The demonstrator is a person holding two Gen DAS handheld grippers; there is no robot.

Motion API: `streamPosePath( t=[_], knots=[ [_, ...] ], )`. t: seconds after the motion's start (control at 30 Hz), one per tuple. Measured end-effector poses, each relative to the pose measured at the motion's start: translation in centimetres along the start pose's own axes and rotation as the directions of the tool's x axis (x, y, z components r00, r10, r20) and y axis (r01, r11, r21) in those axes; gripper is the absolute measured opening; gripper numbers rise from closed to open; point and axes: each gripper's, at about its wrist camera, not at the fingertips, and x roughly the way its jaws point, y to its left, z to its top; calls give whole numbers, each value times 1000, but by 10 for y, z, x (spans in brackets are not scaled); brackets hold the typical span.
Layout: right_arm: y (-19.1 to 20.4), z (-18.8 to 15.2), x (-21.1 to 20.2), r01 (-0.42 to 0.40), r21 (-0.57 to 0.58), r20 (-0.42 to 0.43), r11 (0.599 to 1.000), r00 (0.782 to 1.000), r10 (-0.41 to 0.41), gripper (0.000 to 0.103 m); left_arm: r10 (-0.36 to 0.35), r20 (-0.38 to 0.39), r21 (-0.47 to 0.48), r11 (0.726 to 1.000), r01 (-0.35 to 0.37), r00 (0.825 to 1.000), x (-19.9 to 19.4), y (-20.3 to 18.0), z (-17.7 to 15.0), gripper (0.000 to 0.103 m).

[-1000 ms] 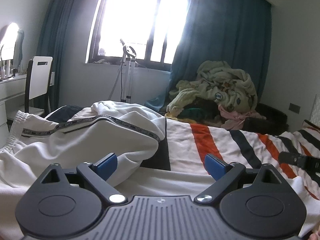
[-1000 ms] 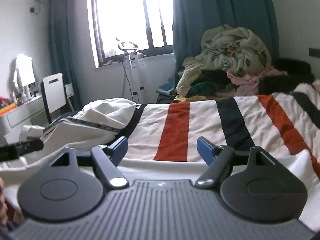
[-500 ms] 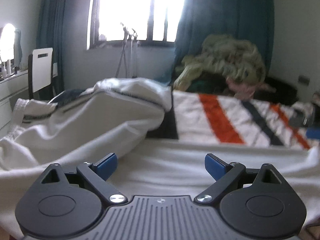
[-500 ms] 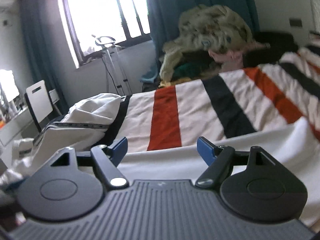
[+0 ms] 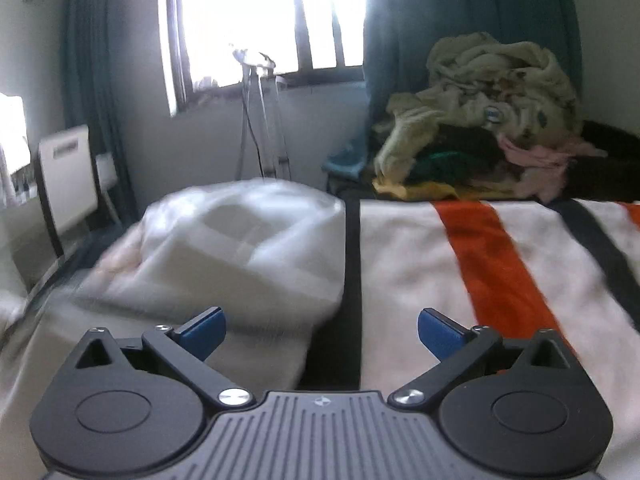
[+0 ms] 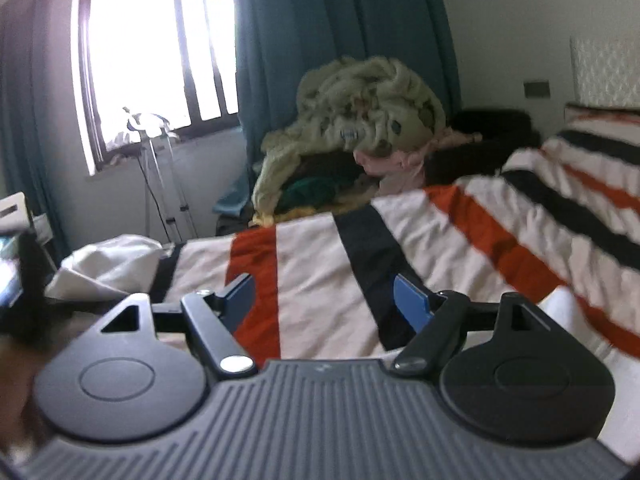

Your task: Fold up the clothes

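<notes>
Behind striped bed, heaped laundry, teal curtain, white chair

The white soft cloth garment looks smooth and matt. The striped white, orange and black cloth bedspread looks fuzzy. The left black plastic tool is matt, with shiny metal screws.
</notes>
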Motion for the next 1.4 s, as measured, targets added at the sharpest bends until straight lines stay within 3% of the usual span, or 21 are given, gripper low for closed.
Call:
streamPosePath(
  t=[0.2,0.27,0.33,0.4,0.47,0.5,0.53,0.63,0.8,0.9,0.97,1.03,1.07,1.2,1.23,1.3,1.37,1.4],
  knots=[
    [-9,-23,54,9,31,-103,999,995,-6,78,172,-75,7,985,-172,982,130,-30,42,103],
    [-13,-30,70,19,46,-126,999,992,-14,78,277,-93,4,961,-278,956,163,-34,49,102],
    [-18,-36,83,38,54,-136,998,990,-30,78,339,-139,-20,939,-344,931,187,-31,53,99],
    [-25,-39,95,56,75,-153,996,987,-44,78,358,-184,-60,926,-374,916,204,-24,58,84],
    [-29,-40,101,71,81,-148,994,987,-59,78,352,-208,-104,920,-379,913,210,-15,63,53],
    [-30,-41,103,79,84,-145,993,987,-66,78,338,-220,-122,921,-370,915,211,-9,66,46],
    [-30,-40,103,79,77,-141,994,988,-68,78,310,-234,-134,929,-346,922,211,-3,69,32],
    [-27,-39,102,77,55,-128,996,989,-69,78,210,-246,-185,948,-258,946,193,23,82,17],
    [-27,-31,86,69,39,-104,997,992,-65,78,34,-124,-244,968,-64,992,110,51,118,11],
    [-31,-23,70,83,52,-76,995,994,-78,78,-105,-20,-245,965,97,994,52,62,138,11],
    [-33,-17,58,91,63,-51,994,995,-88,78,-201,51,-234,950,207,978,13,68,150,11],
    [-34,-12,47,105,65,-25,992,994,-103,78,-309,112,-186,927,325,944,-23,70,158,11],
    [-34,-10,42,109,67,-9,992,994,-109,78,-373,135,-149,908,391,918,-39,70,160,11],
    [-28,-7,26,119,64,37,991,992,-122,78,-604,174,-18,787,616,778,-80,77,154,11],
    [-26,-7,26,116,55,39,992,992,-119,78,-626,171,-18,770,637,761,-80,78,149,12],
    [-23,-8,25,108,38,43,993,993,-110,78,-636,143,-40,762,646,758,-70,76,135,14],
    [-23,-9,28,112,29,40,993,993,-113,78,-634,82,-79,765,639,769,-49,69,118,22],
    [-23,-10,30,114,26,38,993,993,-115,78,-620,52,-89,778,622,783,-38,65,109,25]
  ],
)
